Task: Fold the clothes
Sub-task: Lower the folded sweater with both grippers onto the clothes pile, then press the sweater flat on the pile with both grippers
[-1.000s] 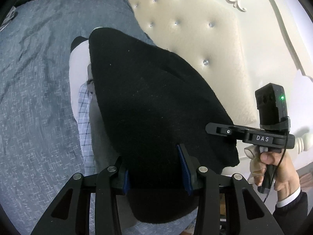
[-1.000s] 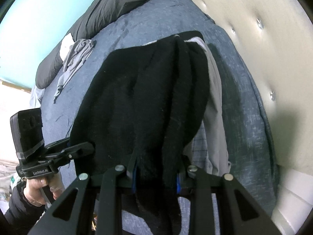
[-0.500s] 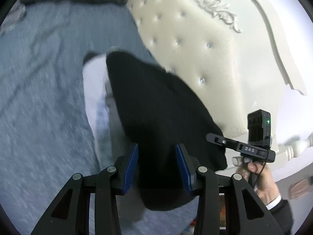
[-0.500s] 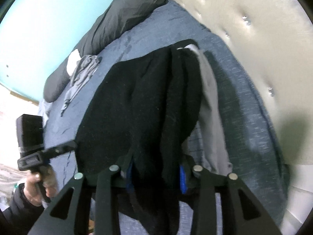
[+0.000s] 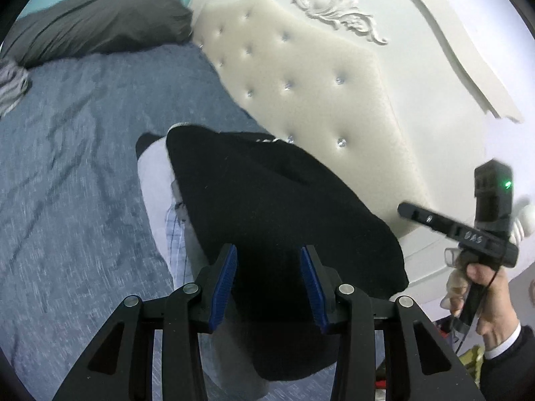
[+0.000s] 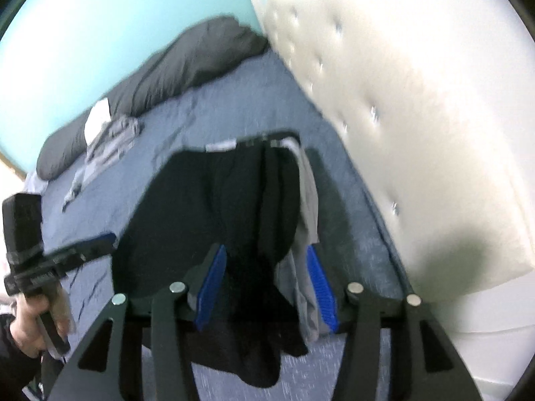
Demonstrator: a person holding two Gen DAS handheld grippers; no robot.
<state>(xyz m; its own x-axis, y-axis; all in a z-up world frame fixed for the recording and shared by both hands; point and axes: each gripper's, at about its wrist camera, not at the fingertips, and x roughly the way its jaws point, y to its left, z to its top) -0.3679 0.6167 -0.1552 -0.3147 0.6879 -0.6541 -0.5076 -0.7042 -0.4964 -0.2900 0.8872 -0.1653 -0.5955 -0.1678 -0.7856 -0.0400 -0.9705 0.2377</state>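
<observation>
The black garment (image 5: 277,207) is lying folded on the blue-grey bed sheet (image 5: 73,167), just beside the cream tufted headboard (image 5: 317,100). It is sitting on top of a small stack of other clothes: a pale grey piece (image 5: 153,180) and a light checked piece (image 5: 175,234) are sticking out from under its left edge in the left wrist view. In the right wrist view the same black garment (image 6: 214,207) is showing lengthwise folds, with a grey garment (image 6: 309,200) peeking out along its headboard side.

The left tool (image 5: 269,277) is hovering over the near edge of the black garment with its blue-padded fingers (image 5: 224,280) spread apart and nothing pinched between them. The right tool (image 6: 264,284) is also standing with its fingers (image 6: 319,284) spread wide; the black cloth and a strip of grey cloth are lying in the gap, but the pads are not pressing on them.

A hand (image 5: 485,297) in a dark sleeve with a white cuff is gripping the handle of the right tool off the bed's edge. The other hand (image 6: 36,320) is gripping the left tool's handle.

A dark grey pillow (image 5: 97,23) is lying at the far side of the bed against a turquoise wall (image 6: 100,23). A crumpled grey garment (image 6: 107,143) is lying loose on the sheet near it, well apart from the stack.
</observation>
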